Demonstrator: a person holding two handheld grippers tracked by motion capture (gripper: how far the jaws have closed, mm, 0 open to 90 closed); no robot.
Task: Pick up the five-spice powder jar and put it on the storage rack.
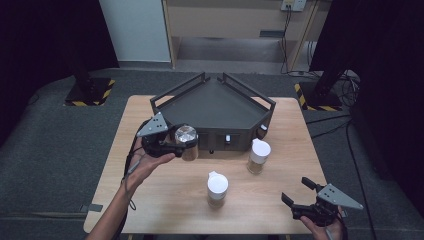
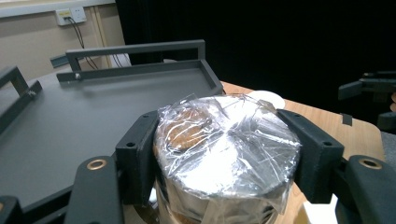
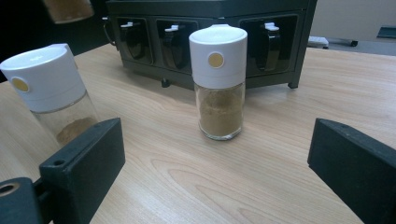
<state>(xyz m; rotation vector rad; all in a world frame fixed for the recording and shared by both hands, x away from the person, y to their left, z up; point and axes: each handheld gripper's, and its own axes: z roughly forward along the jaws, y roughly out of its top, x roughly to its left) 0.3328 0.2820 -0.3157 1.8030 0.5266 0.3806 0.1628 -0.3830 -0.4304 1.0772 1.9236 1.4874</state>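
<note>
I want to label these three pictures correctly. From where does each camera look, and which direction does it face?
High view: above the person's side, facing forward and down on the table; shows both forearms, the left claw and the right claw.
Left gripper view: on the left claw, looking along its jaws at the foil-capped jar they clamp, with the rack beyond.
Right gripper view: on the right claw, low over the table, facing two white-capped jars and the rack front; its jaws stand apart.
Shared: the rack shows in all three.
</note>
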